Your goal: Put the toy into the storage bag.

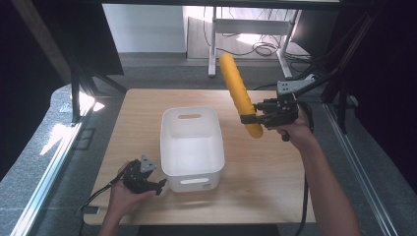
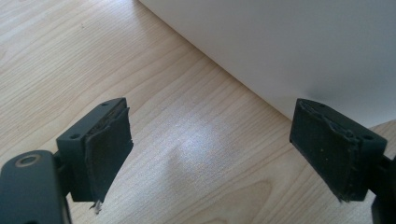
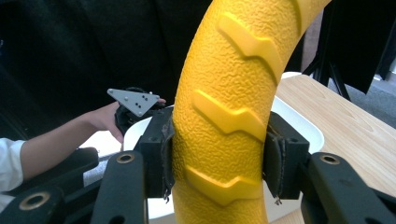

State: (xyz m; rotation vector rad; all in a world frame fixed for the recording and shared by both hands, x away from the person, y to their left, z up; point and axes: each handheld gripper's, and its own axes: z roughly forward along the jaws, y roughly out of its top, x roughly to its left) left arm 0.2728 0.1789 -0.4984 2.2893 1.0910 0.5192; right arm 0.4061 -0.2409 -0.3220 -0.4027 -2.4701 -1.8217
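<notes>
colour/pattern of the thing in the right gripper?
Yellow, pebbled with raised zigzag ridges; right gripper view.

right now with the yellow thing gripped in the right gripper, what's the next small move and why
Probably carry the right gripper a little to the person's left, so the yellow textured piece hangs over the white bin. Its fingers clamp the piece near its lower end, held above the table to the right of the bin, which looks empty. The left gripper rests open at the bin's near left corner.
</notes>
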